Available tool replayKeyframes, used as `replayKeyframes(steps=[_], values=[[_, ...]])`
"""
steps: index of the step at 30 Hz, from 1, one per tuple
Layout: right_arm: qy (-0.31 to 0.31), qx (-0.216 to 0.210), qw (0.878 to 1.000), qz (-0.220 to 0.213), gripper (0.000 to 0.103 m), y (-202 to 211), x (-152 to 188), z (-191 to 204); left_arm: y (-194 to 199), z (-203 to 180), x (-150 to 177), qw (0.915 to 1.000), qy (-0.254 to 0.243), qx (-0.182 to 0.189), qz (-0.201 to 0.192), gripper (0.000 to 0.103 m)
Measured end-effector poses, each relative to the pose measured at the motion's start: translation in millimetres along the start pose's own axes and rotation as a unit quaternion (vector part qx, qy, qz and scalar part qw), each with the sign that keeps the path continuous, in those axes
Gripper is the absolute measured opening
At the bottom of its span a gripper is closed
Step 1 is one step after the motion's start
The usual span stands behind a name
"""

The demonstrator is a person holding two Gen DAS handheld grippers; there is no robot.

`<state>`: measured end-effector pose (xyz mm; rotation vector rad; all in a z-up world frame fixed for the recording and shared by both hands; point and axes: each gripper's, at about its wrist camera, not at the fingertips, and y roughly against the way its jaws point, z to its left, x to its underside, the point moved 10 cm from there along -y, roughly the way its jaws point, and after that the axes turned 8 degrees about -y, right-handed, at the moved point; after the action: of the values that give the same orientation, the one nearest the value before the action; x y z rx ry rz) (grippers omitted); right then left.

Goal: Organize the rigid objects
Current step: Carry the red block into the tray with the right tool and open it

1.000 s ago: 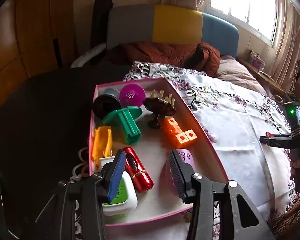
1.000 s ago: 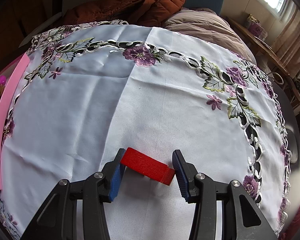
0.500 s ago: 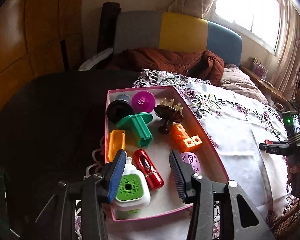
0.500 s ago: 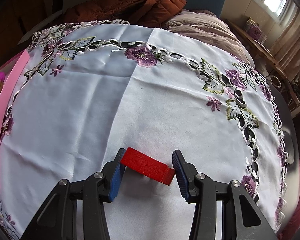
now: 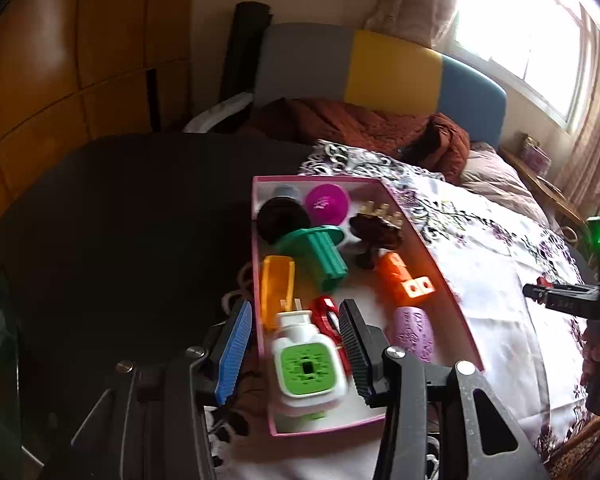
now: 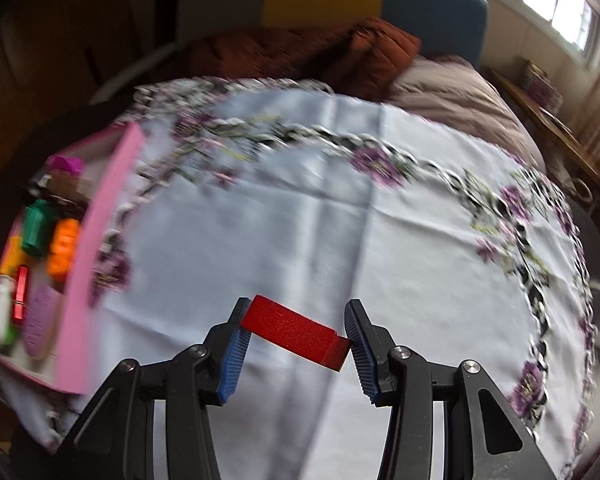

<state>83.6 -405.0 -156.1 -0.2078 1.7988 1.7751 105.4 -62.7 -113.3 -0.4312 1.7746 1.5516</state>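
so the right gripper [image 6: 296, 334] was pinching a red block [image 6: 298, 334] across its length, one blue pad on each end, held skewed so the right end sat lower and closer to the claw. it hung clear above the white embroidered tablecloth [image 6: 380, 220], nothing else right under it. way off to the claw's left was the pink box [image 6: 96, 232], already pretty full: orange block, green piece, a small red thing, a purple patterned oval down at the near corner.

the left gripper [image 5: 296, 344] was spread and carrying nothing, hovering over the near end of that same box [image 5: 448, 292], with the white and green plug-in gadget [image 5: 306, 364] showing between its pads, not gripped as far as i could tell.

if i had to guess, the step was carrying the block over to the box. to do it well i'd keep the squeeze steady since the grip was only on the two end faces and crooked, clear the pink wall before lowering, and aim for the bare patch of floor between the orange block [image 5: 404, 280] and the gadget. the left claw was parked right there, so it'd probably need to back off first or they'd bump.
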Motion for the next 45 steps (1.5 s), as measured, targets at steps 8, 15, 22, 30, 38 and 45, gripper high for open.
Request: replayKeyframes(steps=[8,15,22,30,38,45], values=[[0.097,-0.122,0.987,-0.042,0.048,32.9,-14.0,151.6,2.4,31.2,6.1,0.9994,0.027,-0.021,0.002,0.046],[0.157,-0.175,0.972,-0.031,0.048,21.6,1.0,250.2,1.9,42.9,9.9,0.9989,0.039,-0.024,0.004,0.046],[0.162,-0.148,0.976,0.019,0.049,-32.7,19.5,266.5,-3.0,47.0,15.6,0.9987,0.043,-0.025,0.012,0.046],[0.156,-0.154,0.976,0.016,0.055,-36.0,29.1,263.1,-5.2,45.2,17.8,0.9987,0.040,-0.028,0.016,0.046],[0.128,-0.167,0.977,0.020,0.064,-28.9,29.5,258.8,0.9,45.9,13.4,0.9981,0.039,-0.046,0.008,0.046],[0.097,-0.170,0.980,-0.024,0.074,-1.7,23.2,245.1,8.6,44.4,9.7,0.9973,0.039,-0.062,-0.001,0.048]])
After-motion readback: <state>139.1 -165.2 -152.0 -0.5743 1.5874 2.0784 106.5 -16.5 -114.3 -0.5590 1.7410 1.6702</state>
